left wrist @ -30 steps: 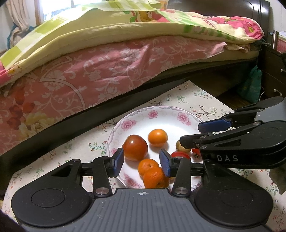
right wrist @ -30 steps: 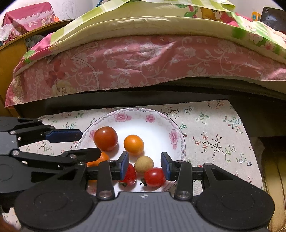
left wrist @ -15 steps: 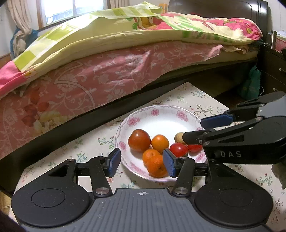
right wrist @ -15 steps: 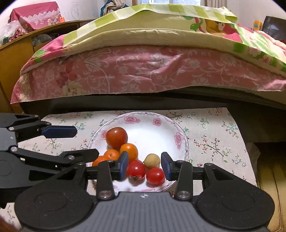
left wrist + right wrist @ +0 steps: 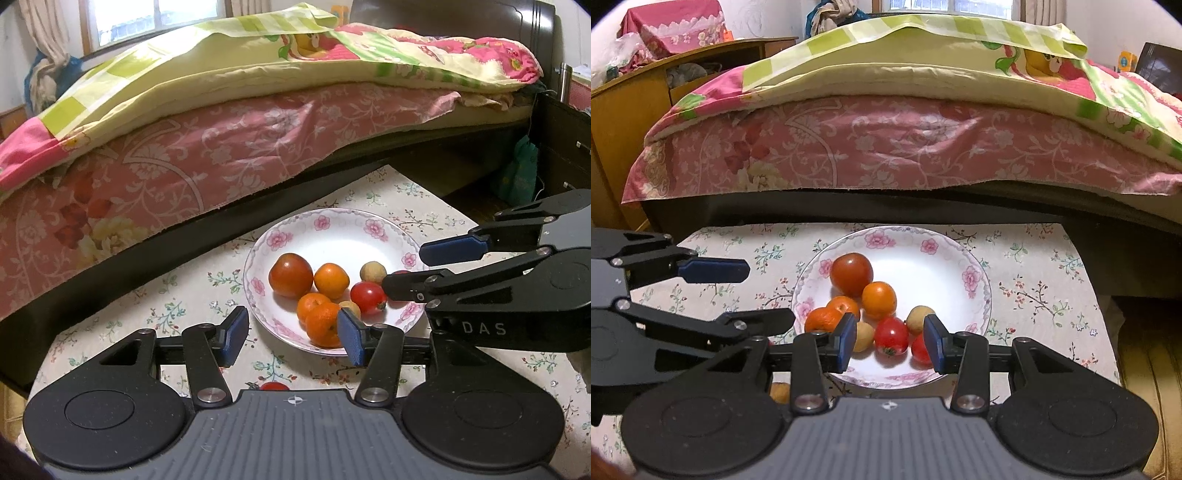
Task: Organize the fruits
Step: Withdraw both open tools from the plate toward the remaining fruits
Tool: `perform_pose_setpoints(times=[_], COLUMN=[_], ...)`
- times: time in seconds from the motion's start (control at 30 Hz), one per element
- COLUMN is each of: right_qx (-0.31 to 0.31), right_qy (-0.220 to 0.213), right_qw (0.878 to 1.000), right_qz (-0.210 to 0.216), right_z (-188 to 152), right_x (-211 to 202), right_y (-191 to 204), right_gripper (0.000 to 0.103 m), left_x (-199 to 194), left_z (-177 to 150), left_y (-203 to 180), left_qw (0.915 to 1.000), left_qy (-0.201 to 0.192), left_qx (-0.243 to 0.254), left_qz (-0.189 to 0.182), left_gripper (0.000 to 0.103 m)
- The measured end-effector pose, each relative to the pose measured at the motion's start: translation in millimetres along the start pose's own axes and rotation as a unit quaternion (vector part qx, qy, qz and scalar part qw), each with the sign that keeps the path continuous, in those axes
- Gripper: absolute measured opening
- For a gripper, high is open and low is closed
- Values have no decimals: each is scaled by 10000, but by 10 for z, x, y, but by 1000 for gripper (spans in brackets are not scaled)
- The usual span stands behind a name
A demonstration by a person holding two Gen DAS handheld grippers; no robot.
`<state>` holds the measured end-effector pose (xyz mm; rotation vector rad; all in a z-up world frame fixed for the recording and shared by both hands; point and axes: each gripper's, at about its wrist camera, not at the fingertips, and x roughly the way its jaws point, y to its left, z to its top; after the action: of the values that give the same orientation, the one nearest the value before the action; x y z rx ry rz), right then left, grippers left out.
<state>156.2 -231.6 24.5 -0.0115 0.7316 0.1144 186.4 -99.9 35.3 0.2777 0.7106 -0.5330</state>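
Note:
A white flowered plate (image 5: pixel 332 229) (image 5: pixel 975 277) on the floral tablecloth holds a large red tomato (image 5: pixel 290 275) (image 5: pixel 851 273), three oranges (image 5: pixel 331 280) (image 5: pixel 879 300), small red tomatoes (image 5: pixel 367 297) (image 5: pixel 891 335) and pale round fruits (image 5: pixel 373 272) (image 5: pixel 918 319). My left gripper (image 5: pixel 291 336) is open and empty, at the plate's near-left rim. My right gripper (image 5: pixel 890 341) is open and empty above the plate's near edge. A small red tomato (image 5: pixel 274 386) lies on the cloth under the left gripper. A tan fruit (image 5: pixel 780 393) lies on the cloth under the right gripper.
A bed with a pink floral sheet (image 5: pixel 221 147) (image 5: pixel 905 147) and a yellow-green quilt runs close behind the table. A dark nightstand (image 5: pixel 565 140) stands at the right. A wooden cabinet (image 5: pixel 624 122) stands at the left. The table edge (image 5: pixel 1100 295) drops at the right.
Both grippers have pulled back and risen from the plate, which now looks smaller. The left gripper's jaws stand wider. The loose fruits under the grippers have come into view.

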Motion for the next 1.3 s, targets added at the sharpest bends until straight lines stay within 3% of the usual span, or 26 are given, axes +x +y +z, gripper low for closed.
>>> perform_pose_setpoints(times=[0.57,0.97,1.3], right_qx=[44,-262,-534], right_qy=[19,331,665], right_qw=[10000,9978,9939], right_qz=[14,501,696], right_z=[-48,-338,-406], right_x=[-76,-170,139], right_y=[1,460,702], right_gripper=[41,41,41], left_x=[-83,-355,-269], left_z=[-176,-522,-672], left_y=[34,234,274], left_qw=[9998,9981,9955], left_qy=[206,566,915], left_qx=[16,4,105], left_qz=[23,254,220], left_gripper=[62,64,65])
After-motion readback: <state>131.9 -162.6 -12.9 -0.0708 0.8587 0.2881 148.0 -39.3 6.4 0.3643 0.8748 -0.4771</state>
